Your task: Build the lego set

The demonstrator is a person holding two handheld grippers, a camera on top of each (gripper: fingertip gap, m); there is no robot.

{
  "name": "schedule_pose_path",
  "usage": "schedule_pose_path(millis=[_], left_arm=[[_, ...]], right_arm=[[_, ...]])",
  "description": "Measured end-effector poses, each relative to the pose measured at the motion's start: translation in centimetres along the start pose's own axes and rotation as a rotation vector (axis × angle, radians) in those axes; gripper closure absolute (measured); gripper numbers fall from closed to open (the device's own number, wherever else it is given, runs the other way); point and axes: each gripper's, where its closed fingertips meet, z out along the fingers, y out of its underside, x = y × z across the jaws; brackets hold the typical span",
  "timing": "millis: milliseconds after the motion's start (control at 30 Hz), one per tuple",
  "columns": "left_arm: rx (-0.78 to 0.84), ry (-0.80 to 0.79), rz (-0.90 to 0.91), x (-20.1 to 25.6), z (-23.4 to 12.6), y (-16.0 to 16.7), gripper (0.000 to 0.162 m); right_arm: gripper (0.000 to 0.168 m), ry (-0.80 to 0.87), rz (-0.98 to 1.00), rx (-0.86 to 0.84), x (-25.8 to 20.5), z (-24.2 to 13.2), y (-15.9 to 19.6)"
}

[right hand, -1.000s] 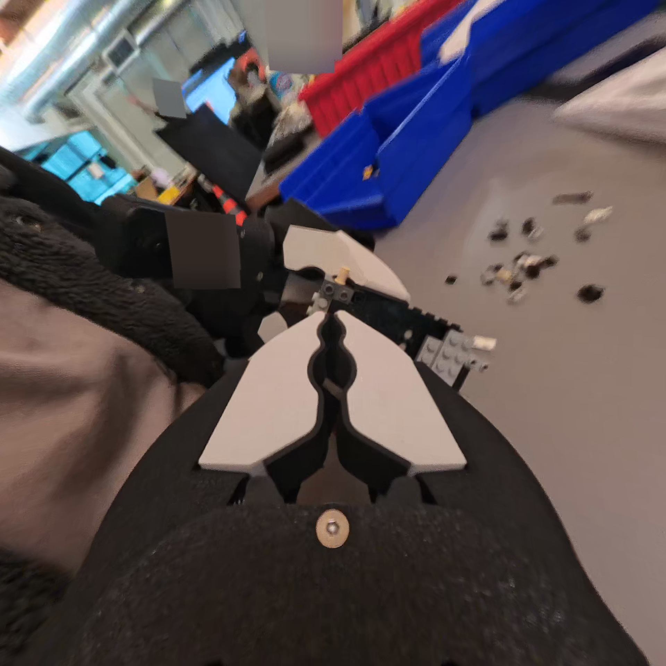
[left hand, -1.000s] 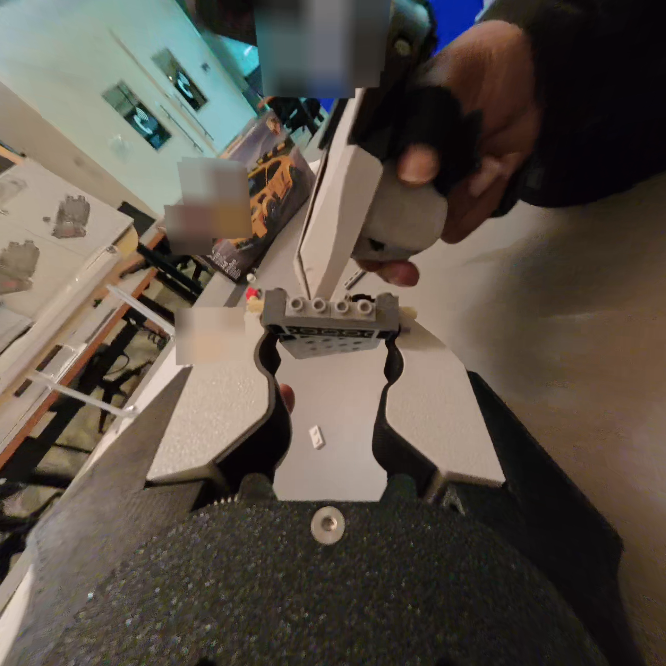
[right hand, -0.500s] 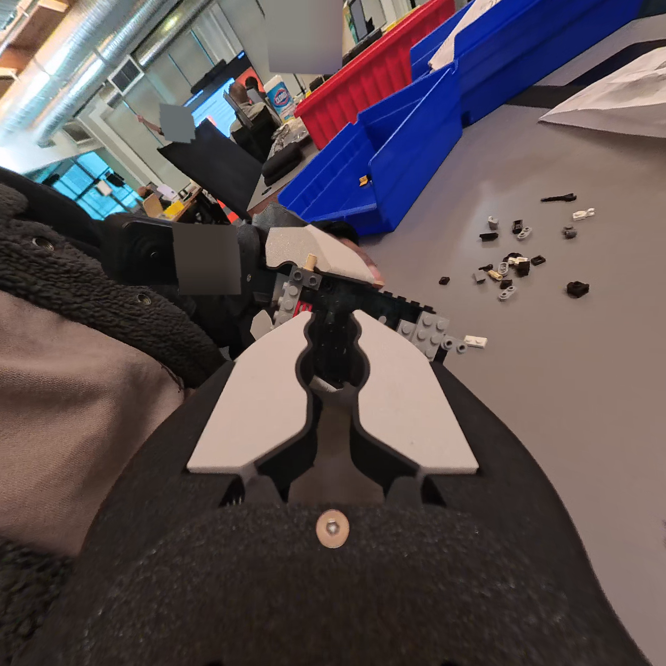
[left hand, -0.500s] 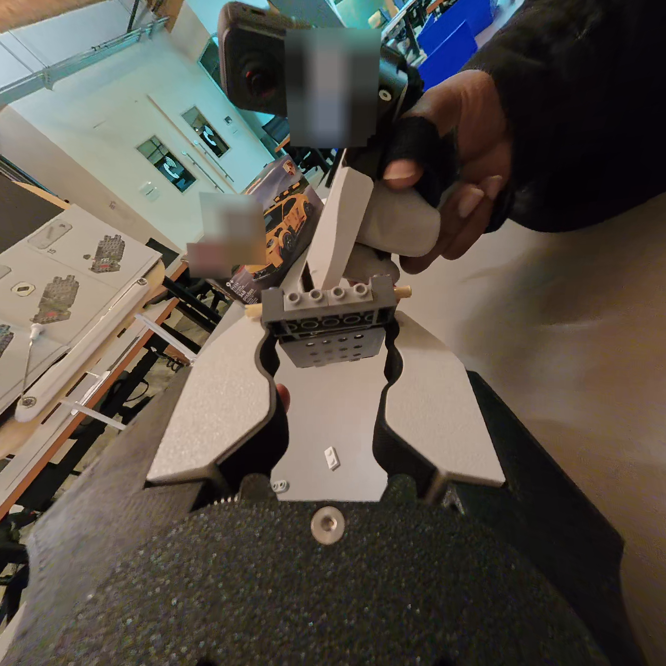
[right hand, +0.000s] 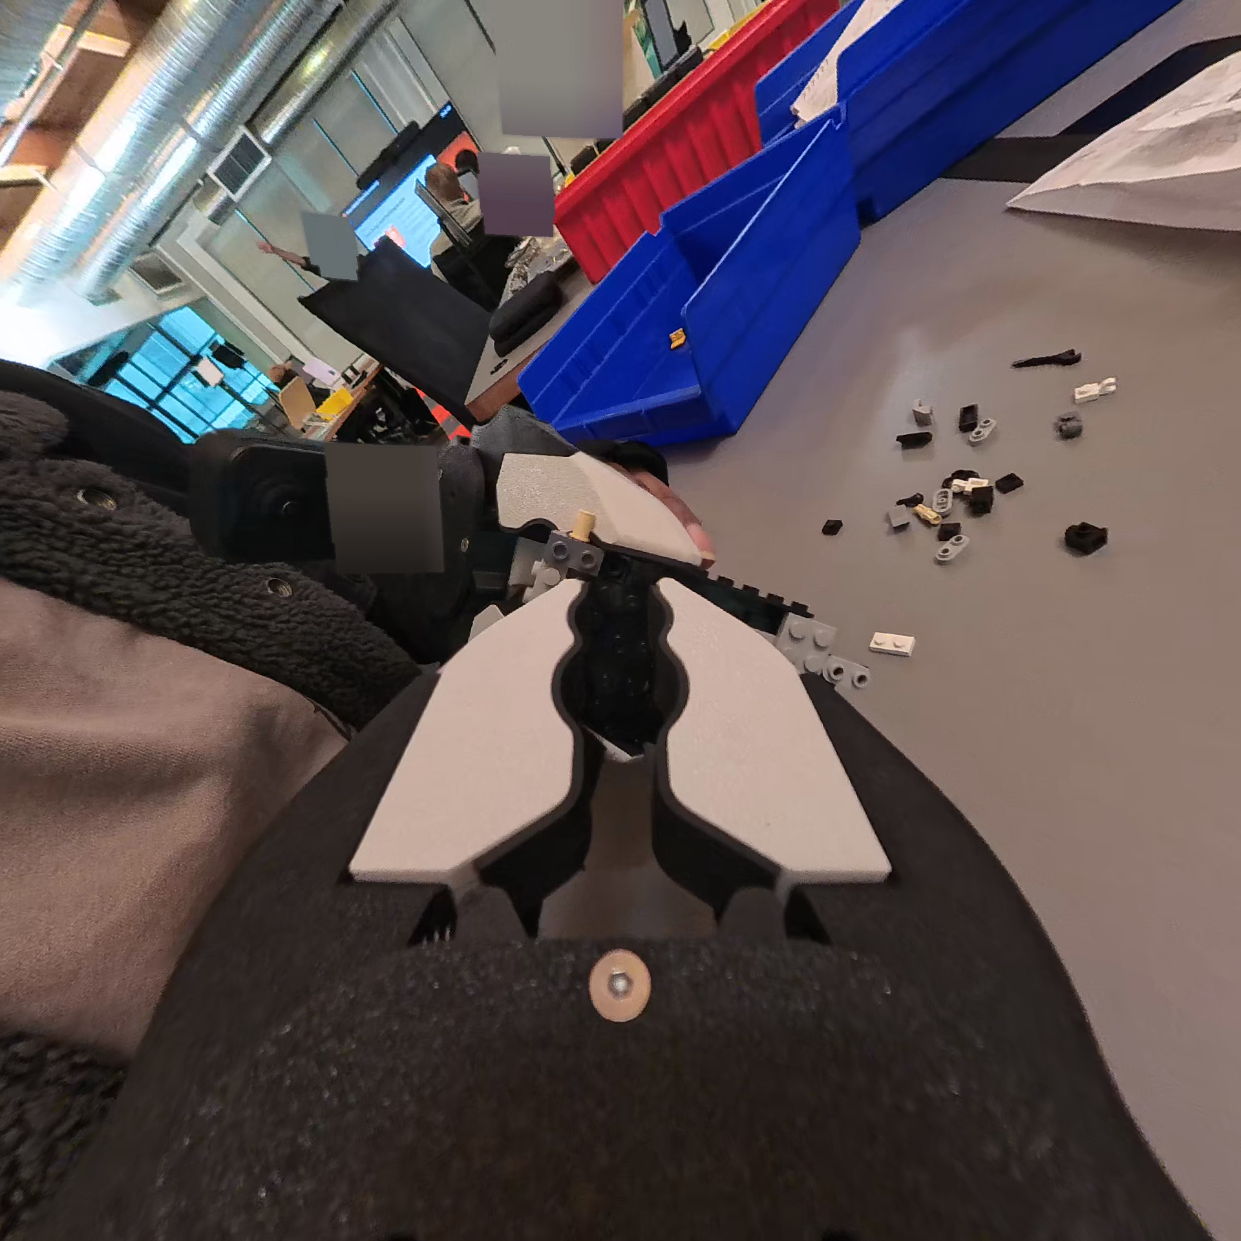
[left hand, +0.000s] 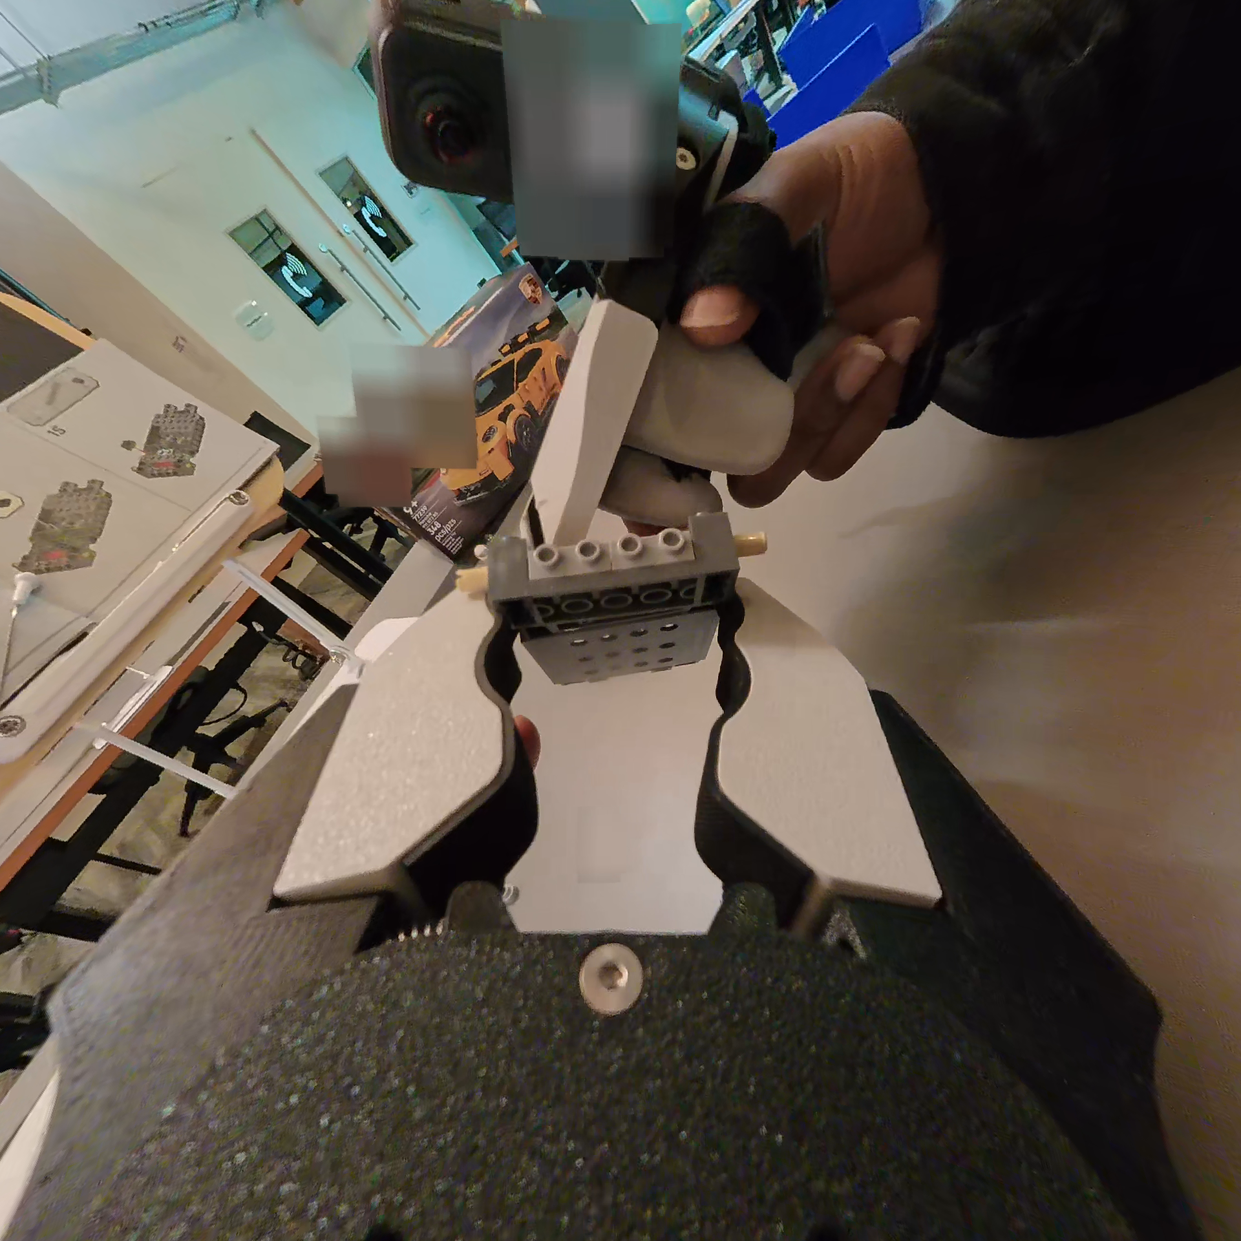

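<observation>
My left gripper (left hand: 612,614) is clamped on the lego assembly (left hand: 608,591), its two pale, grainy-surfaced fingers (left hand: 416,732) pressing the dark grey frame from either side and holding it above the grey table (left hand: 1041,671). The assembly is a blocky grey build: a row of four light grey round studs along the top edge, a black band with circular holes beneath, and a flat perforated grey plate lower down. A tan peg (left hand: 751,541) projects from its side. My right gripper (left hand: 571,497) meets the assembly from above, its white wedge-shaped fingers touching the stud row; my right hand (left hand: 826,322), in a black fingerless glove, grips the smooth white handle. In the right wrist view, my right gripper (right hand: 619,591) is parted by a narrow gap at the tips, with the black studded part of the assembly (right hand: 621,645) showing through it; whether the tips pinch anything I cannot tell. Loose pieces (right hand: 960,490), small, black and grey, lie scattered on the matte table, well apart from the assembly. Glossy blue bins (right hand: 705,322) stand beyond them. A set box (left hand: 500,416) and an instruction sheet (left hand: 101,470) lie farther off.
</observation>
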Motion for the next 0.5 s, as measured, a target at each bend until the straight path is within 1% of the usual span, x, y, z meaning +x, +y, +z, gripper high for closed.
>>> schedule_pose_path(millis=[133, 267, 333, 467, 500], left_arm=[[-0.015, 0.012, -0.034, 0.1, 0.1, 0.2, 0.104], [-0.018, 0.037, -0.091, 0.2, 0.2, 0.3, 0.104], [-0.027, 0.046, -0.123, 0.3, 0.4, 0.6, 0.104], [-0.026, 0.074, -0.211, 0.1, 0.5, 0.8, 0.104], [0.012, 0.086, -0.236, 0.2, 0.4, 0.3, 0.105]], right_arm=[[0.153, 0.048, -0.076, -0.021, 0.1, 0.0, 0.1], [0.152, 0.063, -0.106, -0.018, 0.5, -0.1, 0.2], [0.155, 0.088, -0.149, -0.017, 0.6, 0.0, 0.2], [0.162, 0.18, -0.242, 0.007, 1.0, 0.1, -0.3], [0.165, 0.279, -0.266, 0.021, 2.3, -0.3, -0.7]])
